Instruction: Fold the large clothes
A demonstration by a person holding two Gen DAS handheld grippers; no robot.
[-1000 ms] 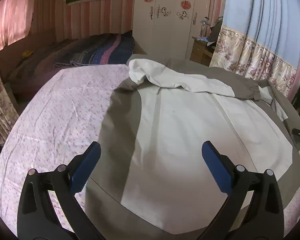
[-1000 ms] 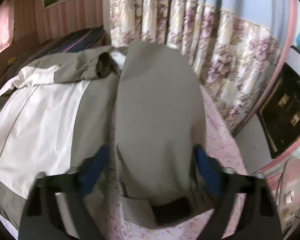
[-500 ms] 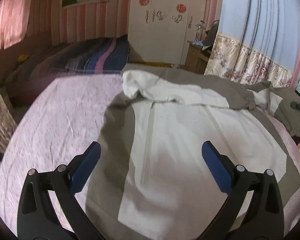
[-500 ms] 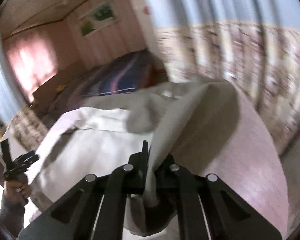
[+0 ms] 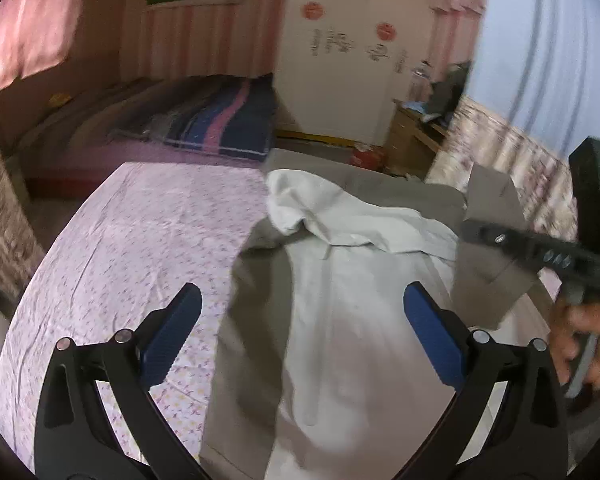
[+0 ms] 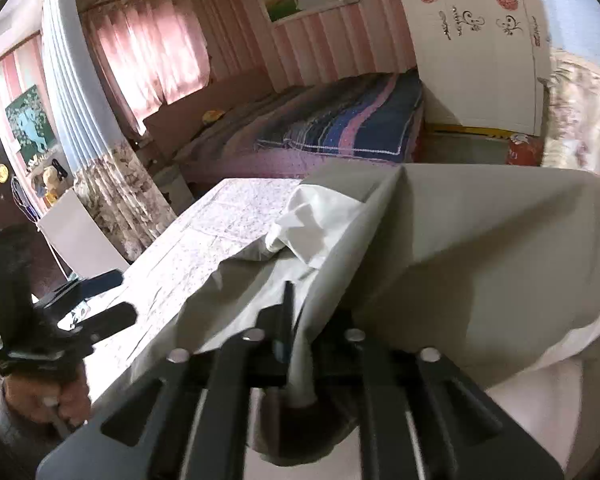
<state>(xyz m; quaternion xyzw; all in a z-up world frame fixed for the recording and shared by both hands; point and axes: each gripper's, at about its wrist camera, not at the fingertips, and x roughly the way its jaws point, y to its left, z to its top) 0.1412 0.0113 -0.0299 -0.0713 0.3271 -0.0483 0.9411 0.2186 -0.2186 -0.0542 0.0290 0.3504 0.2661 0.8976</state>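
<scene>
1. The right claw (image 6: 300, 312) has the taupe sleeve (image 6: 480, 248) between its jaws. The jaws are opening, yet the cloth hangs from them, lifted off to the right of the hood (image 5: 300, 196).
2. The left claw (image 5: 300, 300) gapes wide and holds nothing. It hovers over the hem end, well apart from the hood.
3. The jacket (image 5: 340, 320) lies front-up on the desk (image 5: 140, 240), its white panel running from the hood toward the camera.
4. The step in hand seems to be folding the right sleeve inward. To do it well, the sleeve should probably come down across the white panel just below the hood, its edge parallel to the zip line.
5. Letting go while the cloth is in the air would likely leave it bunched beside the hood, so I would lower first and release last.
6. The empty left claw could pin the body below the hood, so that the pull does not drag the jacket askew.
</scene>
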